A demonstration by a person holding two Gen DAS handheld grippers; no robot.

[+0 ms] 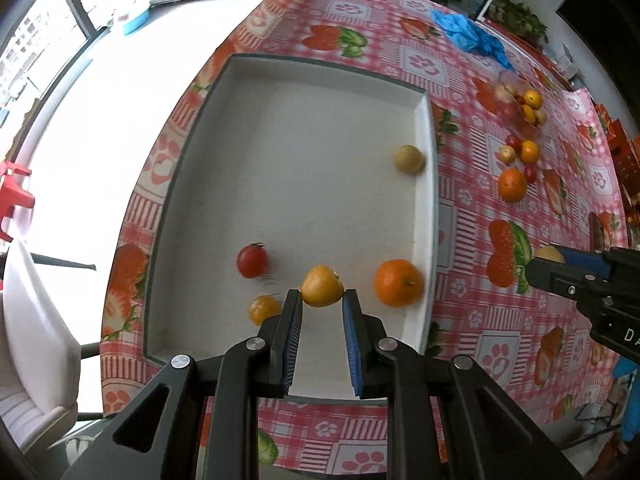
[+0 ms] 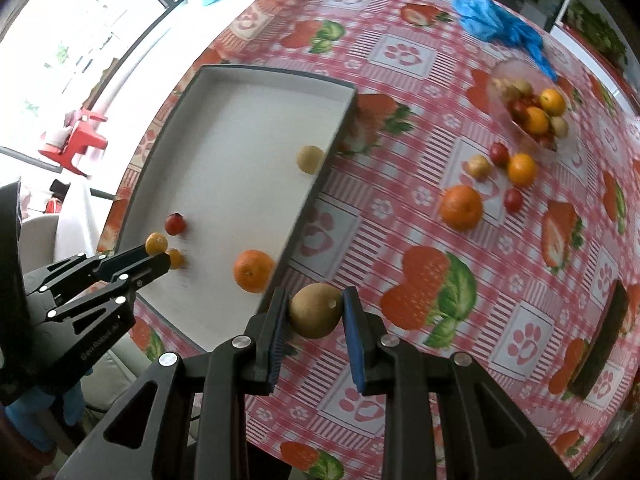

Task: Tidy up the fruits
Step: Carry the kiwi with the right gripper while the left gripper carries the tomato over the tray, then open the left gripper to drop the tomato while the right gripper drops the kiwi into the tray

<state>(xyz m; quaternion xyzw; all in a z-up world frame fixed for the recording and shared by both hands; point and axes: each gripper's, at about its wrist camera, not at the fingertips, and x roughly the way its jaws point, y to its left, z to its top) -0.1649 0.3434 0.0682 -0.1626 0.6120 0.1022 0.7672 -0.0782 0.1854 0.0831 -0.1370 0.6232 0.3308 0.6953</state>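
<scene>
Over the white tray [image 1: 304, 128], the left gripper [image 1: 322, 300] is clamped on a small yellow-orange fruit [image 1: 322, 291], pads pressing both sides, pointing steeply down. Loose in the tray: a cherry tomato [image 1: 252, 260] to the left, a small orange fruit [image 1: 263, 309] just beside the left finger, a large orange [image 1: 399, 282] near the right wall, and a tan round fruit [image 1: 408, 159] further up against that same wall. Right of the tray, over the strawberry-print tablecloth [image 2: 400, 80], the right gripper [image 2: 316, 312] holds a brown round fruit [image 2: 316, 310] between its blue pads, just outside the tray's near corner; the tray wall stands between this fruit and the tray floor. Well apart on the cloth lie another orange [image 2: 461, 207], two more cherry tomatoes [image 2: 499, 153], a yellow-orange fruit [image 2: 522, 169] and a small tan fruit [image 2: 478, 166], loosely grouped below a clear bowl [image 2: 504, 76] holding mixed fruit. Beyond the bowl is a crumpled blue bag [image 2: 484, 20]. A red stool [image 2: 78, 140] stands off the table's left edge.
</scene>
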